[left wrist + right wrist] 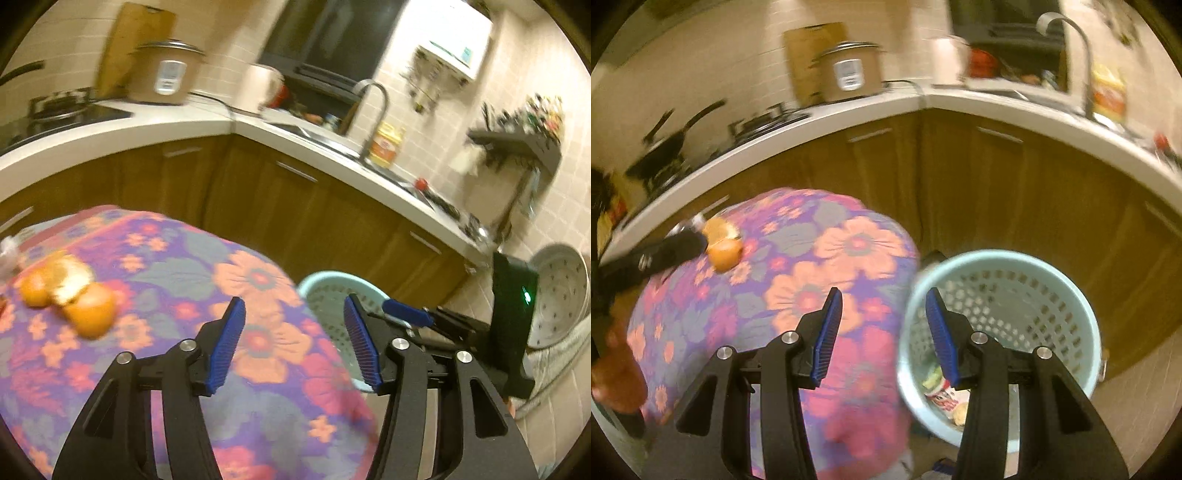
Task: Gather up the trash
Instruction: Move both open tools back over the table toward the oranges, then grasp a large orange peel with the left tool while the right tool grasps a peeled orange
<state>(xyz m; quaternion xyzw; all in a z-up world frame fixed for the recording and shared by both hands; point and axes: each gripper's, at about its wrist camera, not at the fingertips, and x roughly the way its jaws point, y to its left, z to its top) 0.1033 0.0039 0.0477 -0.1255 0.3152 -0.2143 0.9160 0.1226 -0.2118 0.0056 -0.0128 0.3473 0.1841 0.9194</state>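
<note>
Dim warm yellow indoor light, heavy motion blur throughout, strong fisheye curvature, dark vignetted corners

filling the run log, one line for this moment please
left tool open, empty | right tool open, empty | orange peel on table | basket holds wrappers

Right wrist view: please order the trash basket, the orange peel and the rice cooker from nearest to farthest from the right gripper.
1. Trash basket: on the floor, just right of the right gripper.
2. Orange peel: on the flowered table, far left.
3. Rice cooker: on the back counter.
</note>
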